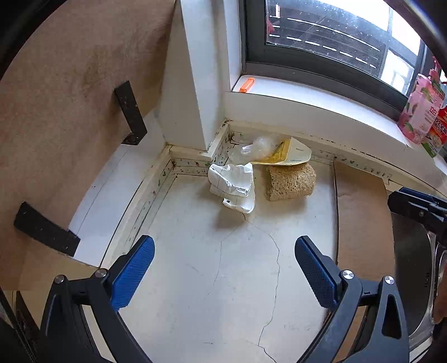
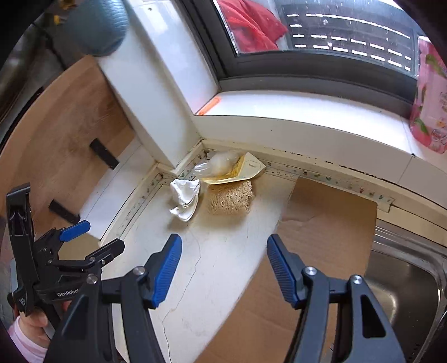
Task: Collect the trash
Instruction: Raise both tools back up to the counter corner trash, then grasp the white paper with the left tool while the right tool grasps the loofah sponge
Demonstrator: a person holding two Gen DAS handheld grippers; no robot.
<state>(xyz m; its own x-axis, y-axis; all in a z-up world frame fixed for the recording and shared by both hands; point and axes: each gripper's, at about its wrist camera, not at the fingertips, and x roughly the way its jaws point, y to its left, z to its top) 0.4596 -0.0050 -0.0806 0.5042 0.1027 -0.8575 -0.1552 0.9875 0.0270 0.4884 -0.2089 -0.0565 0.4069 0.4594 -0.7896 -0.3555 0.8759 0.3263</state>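
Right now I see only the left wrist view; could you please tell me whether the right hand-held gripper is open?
Observer: Yes, the right hand-held gripper is open and empty.
Operator: Thank you. What is holding my left one?
Observer: A hand in a pink sleeve grips the left hand-held gripper from below.
Operator: Is anything above the wooden panel?
Observer: A rounded teal object sits there, beside the white pillar.
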